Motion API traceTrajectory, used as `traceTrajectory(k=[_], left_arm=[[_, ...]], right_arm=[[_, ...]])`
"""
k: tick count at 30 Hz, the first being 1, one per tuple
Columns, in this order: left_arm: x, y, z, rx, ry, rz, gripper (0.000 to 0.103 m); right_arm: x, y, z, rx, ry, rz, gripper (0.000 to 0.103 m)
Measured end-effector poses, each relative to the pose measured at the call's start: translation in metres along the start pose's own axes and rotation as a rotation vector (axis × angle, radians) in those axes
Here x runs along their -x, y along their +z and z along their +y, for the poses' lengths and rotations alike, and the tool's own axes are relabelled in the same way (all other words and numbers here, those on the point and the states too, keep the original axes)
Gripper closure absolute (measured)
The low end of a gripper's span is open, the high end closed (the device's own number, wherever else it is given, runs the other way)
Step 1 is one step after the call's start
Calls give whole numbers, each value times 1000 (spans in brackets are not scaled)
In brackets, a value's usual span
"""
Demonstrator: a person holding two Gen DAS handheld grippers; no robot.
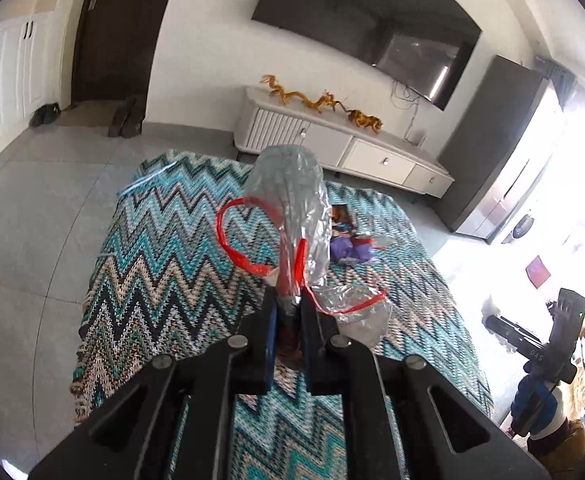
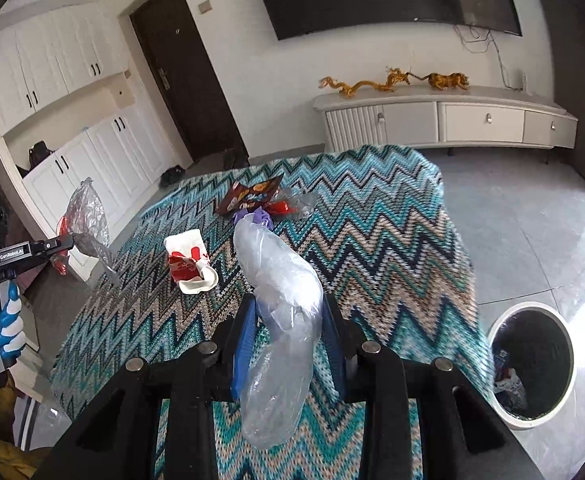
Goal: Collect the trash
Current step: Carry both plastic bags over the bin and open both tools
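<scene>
Two pieces in hand: my left gripper (image 1: 288, 304) pinches a red-trimmed clear plastic bag (image 1: 292, 196), my right gripper (image 2: 288, 320) clamps a clear plastic wrapper (image 2: 280, 280), both above the zigzag tablecloth (image 2: 372, 220). Next, I'd say, the trash bin (image 2: 532, 364) off its right edge.

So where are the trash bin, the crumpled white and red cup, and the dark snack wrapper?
trash bin (image 2: 571, 364): right wrist view, right rim.
white and red cup (image 2: 190, 266): right wrist view, crumpled side.
snack wrapper (image 2: 248, 196): right wrist view, printed face.
</scene>
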State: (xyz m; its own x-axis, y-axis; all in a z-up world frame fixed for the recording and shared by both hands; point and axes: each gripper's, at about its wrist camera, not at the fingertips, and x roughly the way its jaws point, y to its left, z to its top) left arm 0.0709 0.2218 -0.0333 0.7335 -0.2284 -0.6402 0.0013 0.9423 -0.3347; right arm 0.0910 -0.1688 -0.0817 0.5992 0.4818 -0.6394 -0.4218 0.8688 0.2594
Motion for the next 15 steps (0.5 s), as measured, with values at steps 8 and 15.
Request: traceTrajectory(k=[8, 15], left_arm=[[0, 3, -82, -147, -34, 22, 94], [-45, 2, -180, -283, -113, 97, 94]], right_arm=[[62, -21, -41, -51, -75, -91, 72], [105, -45, -109, -162, -153, -149, 72]])
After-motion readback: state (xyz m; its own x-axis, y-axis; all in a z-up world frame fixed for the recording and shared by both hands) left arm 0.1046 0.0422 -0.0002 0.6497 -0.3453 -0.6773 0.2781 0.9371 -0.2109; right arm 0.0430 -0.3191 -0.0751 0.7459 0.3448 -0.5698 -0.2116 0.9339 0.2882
